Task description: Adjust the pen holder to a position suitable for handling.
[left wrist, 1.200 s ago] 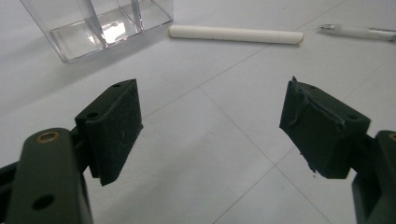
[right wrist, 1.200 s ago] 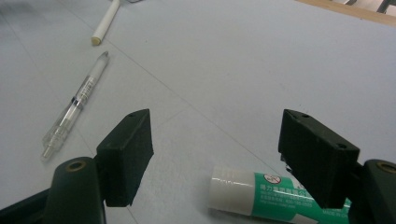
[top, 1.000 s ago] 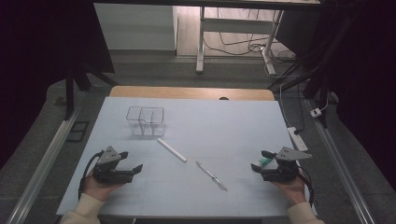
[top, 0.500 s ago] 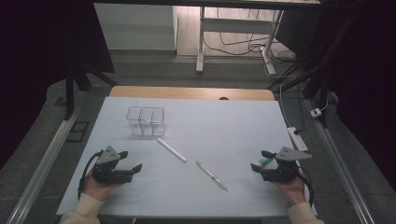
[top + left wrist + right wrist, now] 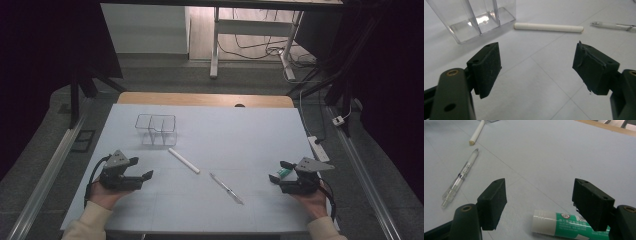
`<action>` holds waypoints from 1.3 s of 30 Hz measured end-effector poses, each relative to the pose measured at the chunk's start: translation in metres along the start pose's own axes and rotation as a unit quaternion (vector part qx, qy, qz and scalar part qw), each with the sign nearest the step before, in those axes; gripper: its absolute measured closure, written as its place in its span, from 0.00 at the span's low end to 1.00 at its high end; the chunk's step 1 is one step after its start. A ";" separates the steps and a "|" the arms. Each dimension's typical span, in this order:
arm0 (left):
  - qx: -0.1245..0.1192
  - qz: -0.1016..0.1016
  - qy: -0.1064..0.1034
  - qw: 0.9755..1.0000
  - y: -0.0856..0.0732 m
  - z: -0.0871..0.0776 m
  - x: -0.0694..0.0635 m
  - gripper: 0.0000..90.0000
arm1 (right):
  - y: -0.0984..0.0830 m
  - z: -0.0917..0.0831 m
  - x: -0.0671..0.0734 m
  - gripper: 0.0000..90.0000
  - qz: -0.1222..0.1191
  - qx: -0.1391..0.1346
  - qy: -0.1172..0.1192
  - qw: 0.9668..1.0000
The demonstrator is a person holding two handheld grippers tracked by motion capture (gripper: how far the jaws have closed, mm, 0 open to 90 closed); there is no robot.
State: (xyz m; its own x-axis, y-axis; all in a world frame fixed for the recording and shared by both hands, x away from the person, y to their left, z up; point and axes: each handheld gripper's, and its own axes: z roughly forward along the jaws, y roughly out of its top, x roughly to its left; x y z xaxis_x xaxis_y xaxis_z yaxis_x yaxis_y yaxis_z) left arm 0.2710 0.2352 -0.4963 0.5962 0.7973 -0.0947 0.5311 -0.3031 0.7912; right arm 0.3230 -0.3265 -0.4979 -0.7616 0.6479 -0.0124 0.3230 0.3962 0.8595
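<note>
Both pairs of jaws stand wide apart and hold nothing. On the right gripper (image 5: 282, 176) they stand to either side of a glue stick (image 5: 571, 224), which lies on the table (image 5: 250, 135) at its near right part, white cap toward the left jaw, green body running under the right jaw. The left gripper (image 5: 140, 169) rests at the near left, apart from everything. A white chalk-like stick (image 5: 183, 160) and a clear pen (image 5: 226, 188) lie between the two grippers, and a clear plastic organizer (image 5: 156, 129) with two compartments stands farther, on the left side.

I judge that the step in hand is to pick up the glue stick. To do it well, the right gripper should come lower and centre the jaws across the round body, then close slowly, because a round tube rolls away easily.

The green label carries a small round symbol and a line of white letters, too small to read
</note>
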 end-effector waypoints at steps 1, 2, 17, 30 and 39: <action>0.000 0.000 0.000 1.000 0.000 0.000 0.000 0.25 | 0.000 0.000 0.000 0.30 0.000 0.001 0.000 1.000; 0.000 0.000 0.000 1.000 0.001 0.000 0.001 0.25 | 0.000 0.000 0.000 0.30 0.000 0.001 0.000 1.000; 0.002 0.000 0.022 1.000 0.025 0.001 0.021 0.28 | 0.001 0.000 0.000 0.30 -0.002 -0.005 -0.002 1.000; -0.006 -0.021 0.035 0.999 0.039 0.000 0.043 0.32 | 0.002 0.001 0.002 0.30 -0.007 -0.004 -0.003 1.000; 0.004 -0.038 0.041 0.998 0.041 0.011 0.063 0.42 | 0.001 0.002 0.001 0.30 -0.007 -0.002 -0.003 1.000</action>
State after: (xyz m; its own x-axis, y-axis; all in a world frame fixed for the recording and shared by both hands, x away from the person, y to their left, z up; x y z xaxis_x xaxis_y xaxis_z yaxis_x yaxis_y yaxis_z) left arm 0.3372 0.2676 -0.4768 0.5025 0.8583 -0.1042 0.5782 -0.2439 0.7786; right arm 0.3237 -0.3237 -0.4977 -0.7630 0.6459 -0.0265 0.3106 0.4021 0.8613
